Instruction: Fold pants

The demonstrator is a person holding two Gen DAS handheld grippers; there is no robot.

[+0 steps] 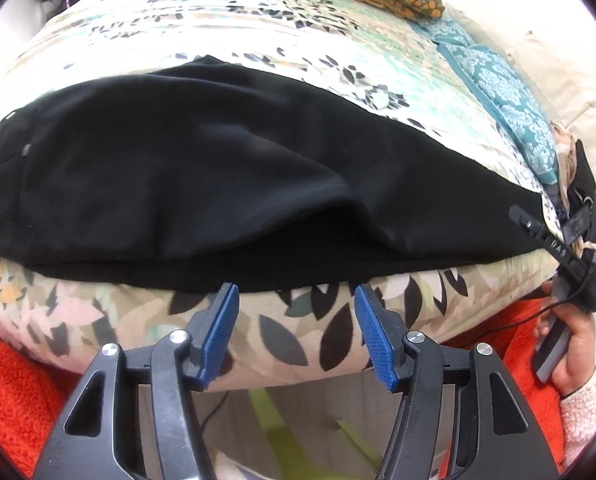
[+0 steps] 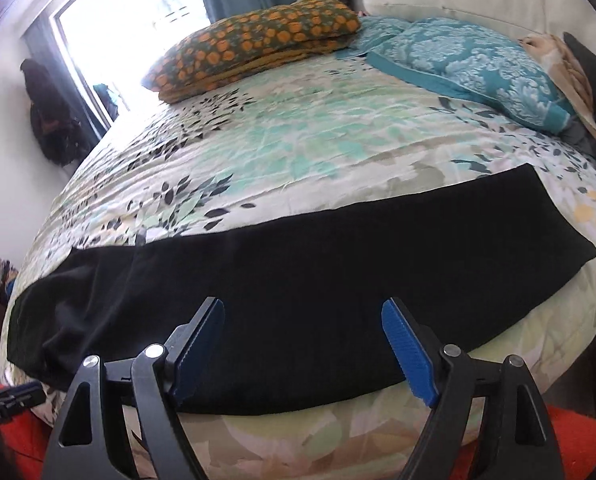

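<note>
Both claws are seen spread wide with nothing held: the left gripper (image 1: 296, 292) just short of the black pants (image 1: 218, 168), the right gripper (image 2: 302, 312) over them. 1 lengthwise fold looks done on the bedspread (image 2: 298, 140); crosswise folds remain.

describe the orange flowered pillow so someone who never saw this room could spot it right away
Start at the bed with the leafy quilt and look to its far end, near the bright window. The pillow lies there, left of a teal pillow. It alone is dark green, dotted with orange flowers.
</note>
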